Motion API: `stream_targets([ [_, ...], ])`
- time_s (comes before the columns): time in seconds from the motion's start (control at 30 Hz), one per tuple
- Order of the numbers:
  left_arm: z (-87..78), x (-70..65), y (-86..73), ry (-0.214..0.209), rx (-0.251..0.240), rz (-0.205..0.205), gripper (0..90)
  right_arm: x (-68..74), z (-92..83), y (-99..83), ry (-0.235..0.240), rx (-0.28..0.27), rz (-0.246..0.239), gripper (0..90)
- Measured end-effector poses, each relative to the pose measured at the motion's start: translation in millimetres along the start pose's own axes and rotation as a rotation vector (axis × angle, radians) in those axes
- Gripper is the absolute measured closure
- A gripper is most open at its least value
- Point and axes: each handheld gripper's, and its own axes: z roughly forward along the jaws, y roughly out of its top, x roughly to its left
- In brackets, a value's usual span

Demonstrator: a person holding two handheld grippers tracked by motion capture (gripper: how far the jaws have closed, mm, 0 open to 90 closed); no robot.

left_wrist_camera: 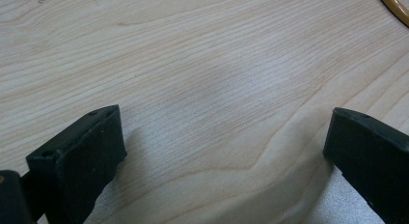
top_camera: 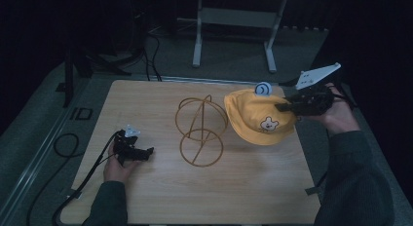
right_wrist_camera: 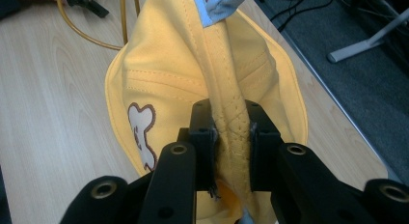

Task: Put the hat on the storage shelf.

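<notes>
Now your right gripper [top_camera: 285, 107] clamps the yellow hat [top_camera: 258, 116] by its brim. The wire stand [top_camera: 200, 131] lies just left of it, probably the target. Your left gripper [top_camera: 146, 152], jaws apart, rests idle.

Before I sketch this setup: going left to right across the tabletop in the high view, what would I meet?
Left gripper → gold wire stand → yellow bear hat → right gripper, shut on the hat's brim.
</notes>
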Motion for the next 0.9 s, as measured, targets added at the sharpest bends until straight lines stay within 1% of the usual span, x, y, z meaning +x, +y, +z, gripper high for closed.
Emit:
stream_targets([
  [0.27, 0.0, 0.0, 0.0, 0.000, 0.000, -0.001, 0.6, 0.7, -1.6, 3.5, 0.006, -0.025, -0.004, 76.9],
  [0.3, 0.0, 0.0, 0.0, 0.000, 0.000, 0.000, 0.6, 0.7, -2.4, 4.7, 0.008, -0.038, -0.004, 76.9],
  [0.47, 0.0, 0.0, 0.0, 0.000, 0.000, 0.000, 0.6, 1.3, -3.6, 8.3, 0.009, -0.055, -0.008, 76.9],
  [0.9, 0.0, 0.0, 0.0, 0.000, 0.000, -0.001, 0.6, 3.6, -5.7, 15.2, 0.017, -0.072, -0.021, 76.9],
])
